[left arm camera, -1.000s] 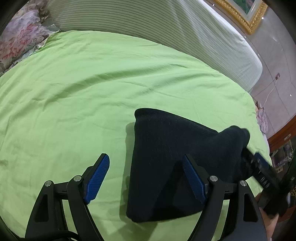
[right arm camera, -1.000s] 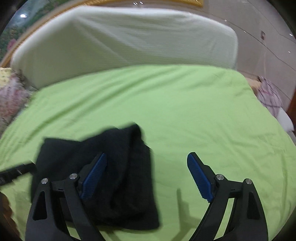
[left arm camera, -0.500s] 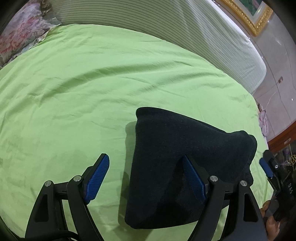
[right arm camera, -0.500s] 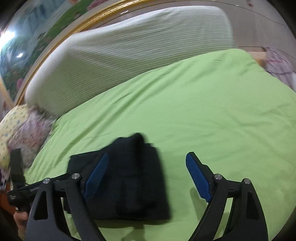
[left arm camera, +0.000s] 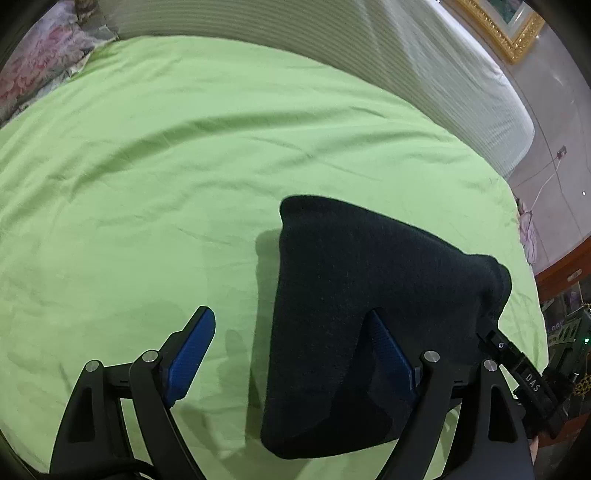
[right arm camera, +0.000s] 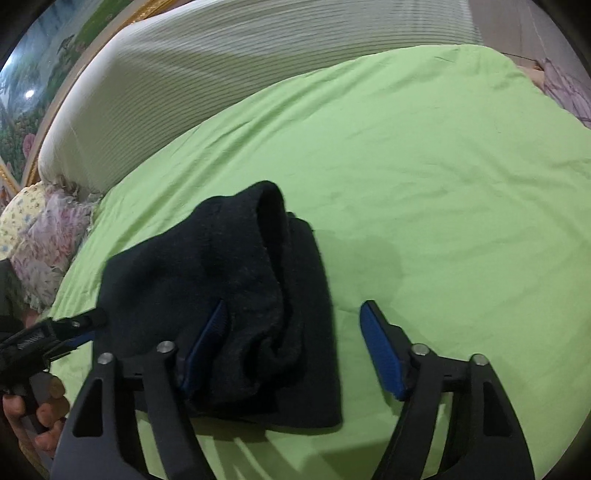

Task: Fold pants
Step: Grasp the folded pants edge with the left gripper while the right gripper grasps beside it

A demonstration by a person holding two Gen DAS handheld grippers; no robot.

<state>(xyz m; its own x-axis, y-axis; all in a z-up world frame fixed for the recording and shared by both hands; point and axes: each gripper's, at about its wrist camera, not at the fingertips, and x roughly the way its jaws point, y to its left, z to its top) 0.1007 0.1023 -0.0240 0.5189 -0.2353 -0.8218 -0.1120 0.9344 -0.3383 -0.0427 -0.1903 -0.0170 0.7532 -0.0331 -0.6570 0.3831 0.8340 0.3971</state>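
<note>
The black pants (left arm camera: 354,295) lie folded into a thick bundle on the green bed sheet (left arm camera: 166,166). In the right wrist view the pants (right arm camera: 221,288) show a rolled top layer above a flatter lower layer. My left gripper (left arm camera: 295,354) is open and empty, its right finger over the bundle's near edge, its left finger over bare sheet. My right gripper (right arm camera: 295,347) is open and empty, its left finger against the bundle's near fold. The other gripper shows at the edge of each view: right gripper (left arm camera: 524,380), left gripper (right arm camera: 48,339).
A white striped headboard cushion (left arm camera: 369,62) runs along the far side of the bed. Floral pillows (right arm camera: 44,240) lie at the bed's left end. A gold picture frame (left arm camera: 495,33) hangs on the wall. Wooden furniture (left arm camera: 565,269) stands past the bed's right edge.
The right gripper has swung left and moved closer to the pants, its left finger now at the bundle's fold. The pants' top layer has settled. The left gripper barely moved.
</note>
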